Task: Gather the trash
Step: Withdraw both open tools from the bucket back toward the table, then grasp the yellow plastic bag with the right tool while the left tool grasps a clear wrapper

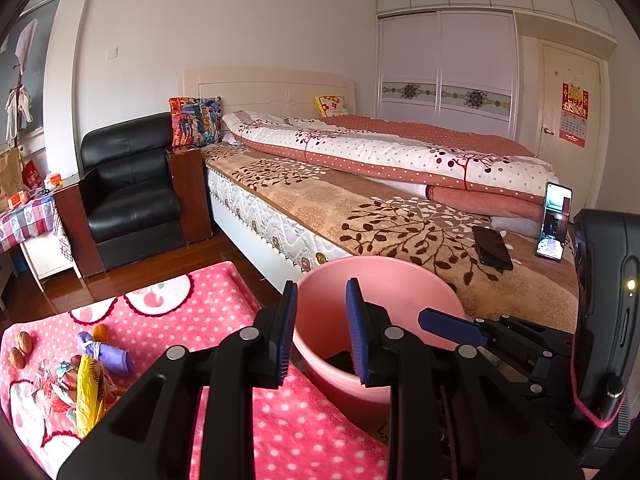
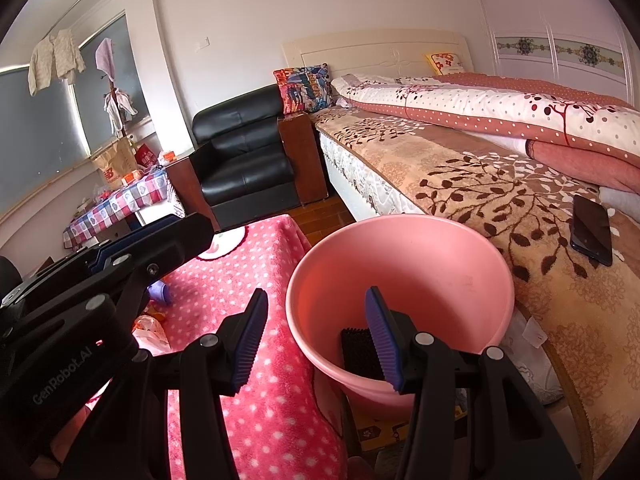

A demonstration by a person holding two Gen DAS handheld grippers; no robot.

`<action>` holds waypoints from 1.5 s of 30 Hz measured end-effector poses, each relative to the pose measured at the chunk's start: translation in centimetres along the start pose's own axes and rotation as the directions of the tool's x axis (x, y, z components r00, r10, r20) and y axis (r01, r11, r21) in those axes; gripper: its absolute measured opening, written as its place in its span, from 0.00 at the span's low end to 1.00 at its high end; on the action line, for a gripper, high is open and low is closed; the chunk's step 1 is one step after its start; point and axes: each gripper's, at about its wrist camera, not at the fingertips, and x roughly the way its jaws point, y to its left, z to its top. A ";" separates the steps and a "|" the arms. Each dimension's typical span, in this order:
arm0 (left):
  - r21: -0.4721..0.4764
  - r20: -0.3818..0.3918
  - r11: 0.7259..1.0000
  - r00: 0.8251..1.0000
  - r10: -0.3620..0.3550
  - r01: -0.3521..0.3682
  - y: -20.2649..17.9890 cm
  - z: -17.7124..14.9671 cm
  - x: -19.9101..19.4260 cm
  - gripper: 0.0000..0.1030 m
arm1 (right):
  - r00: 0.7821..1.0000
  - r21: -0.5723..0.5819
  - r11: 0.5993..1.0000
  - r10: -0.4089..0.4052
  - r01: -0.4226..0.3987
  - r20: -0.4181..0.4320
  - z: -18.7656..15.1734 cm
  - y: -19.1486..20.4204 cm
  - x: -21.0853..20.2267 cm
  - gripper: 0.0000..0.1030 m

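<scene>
Both tools hang over the near rim of the pink bin (image 2: 400,264). The left tool (image 1: 322,332) is spread wide with nothing between its fingers, and so is the right tool (image 2: 316,340). A black item (image 2: 358,350) lies in the bin's bottom, just ahead of the right tool. Wrappers (image 1: 86,388), walnuts (image 1: 22,348) and a purple bundle (image 1: 106,352) lie on the pink dotted surface (image 1: 288,420), left of the left tool. The bed (image 2: 500,208) stands right of the bin.

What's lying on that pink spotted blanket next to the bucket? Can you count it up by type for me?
From the left wrist view, on the pink blanket:
Walnuts: 2
Purple cloth bundle: 1
Yellow wrapper: 1
Crumpled wrappers: a heap, cannot separate, counted as 1
Orange item, partly hidden: 1
Total: 6
</scene>
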 end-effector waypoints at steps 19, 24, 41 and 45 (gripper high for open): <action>-0.103 -0.048 0.977 0.982 0.184 -0.188 6.9 -3.4 -3.4 0.24 | 0.991 -0.082 0.989 0.117 -0.123 -0.070 -1.2 6.1 3.1 0.49; -0.141 -0.057 0.946 0.956 0.287 -0.293 10.2 -4.5 -5.5 0.24 | 0.978 -0.097 0.977 0.181 -0.191 -0.104 -1.3 8.6 4.5 0.49; -0.348 -0.199 0.771 0.846 0.496 -0.534 21.8 -9.2 -11.4 0.24 | 0.907 -0.206 0.891 0.361 -0.405 -0.218 -1.6 19.7 8.3 0.49; -0.411 -0.239 0.742 0.848 0.474 -0.530 23.7 -10.1 -11.3 0.24 | 0.899 -0.217 0.883 0.365 -0.417 -0.243 -2.1 21.4 9.5 0.49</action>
